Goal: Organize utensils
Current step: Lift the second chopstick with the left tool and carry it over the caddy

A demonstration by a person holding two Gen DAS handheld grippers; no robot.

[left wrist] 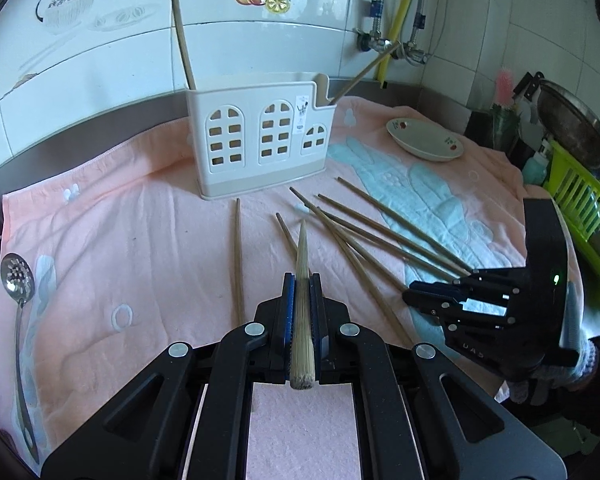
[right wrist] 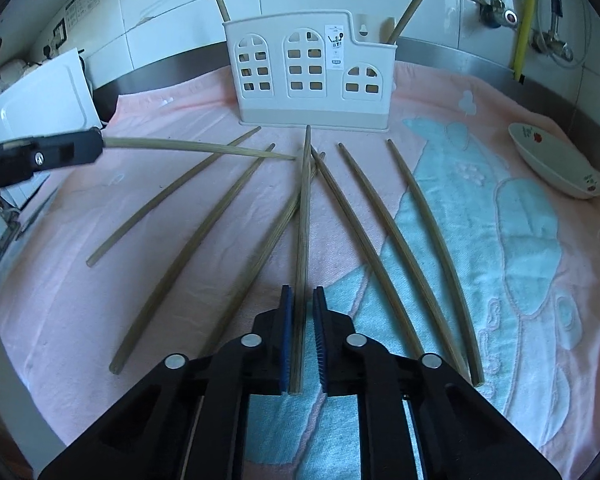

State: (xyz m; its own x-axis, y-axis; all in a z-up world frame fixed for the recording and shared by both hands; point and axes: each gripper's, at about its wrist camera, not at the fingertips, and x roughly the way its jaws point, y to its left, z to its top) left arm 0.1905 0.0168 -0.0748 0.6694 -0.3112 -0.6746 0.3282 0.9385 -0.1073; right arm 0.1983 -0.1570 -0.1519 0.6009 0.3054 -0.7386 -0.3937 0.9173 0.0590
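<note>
Left gripper (left wrist: 302,280): clenched on a pale bamboo chopstick (left wrist: 302,320), lifted off the cloth, thin tip aimed at the holder; in the right wrist view seen at the left edge (right wrist: 40,156) with that stick (right wrist: 200,148) jutting out sideways.
Right gripper (right wrist: 302,292): low over the cloth, jaws drawn in on a centre bamboo chopstick (right wrist: 302,220) lying flat, its butt end between the blue pads, snug to the left pad; from the left wrist camera seen at the right (left wrist: 410,296).
Holder: cream plastic utensil holder with arched window cut-outs (left wrist: 260,140), upright at the back of the cloth by the tiled wall.
Already stored: two upright chopsticks (left wrist: 182,40) leaning out of the holder, one at each end.
Loose chopsticks (right wrist: 432,248): fanned out flat in front of the holder, some crossing near their tips.
Cloth: pink towel with a pale blue pattern (left wrist: 120,220) under everything.
Slotted metal spoon (left wrist: 18,280): flat at the towel's left edge, well apart from the holder.
White oval dish with red flowers (left wrist: 424,140): on the towel, right of the holder.
</note>
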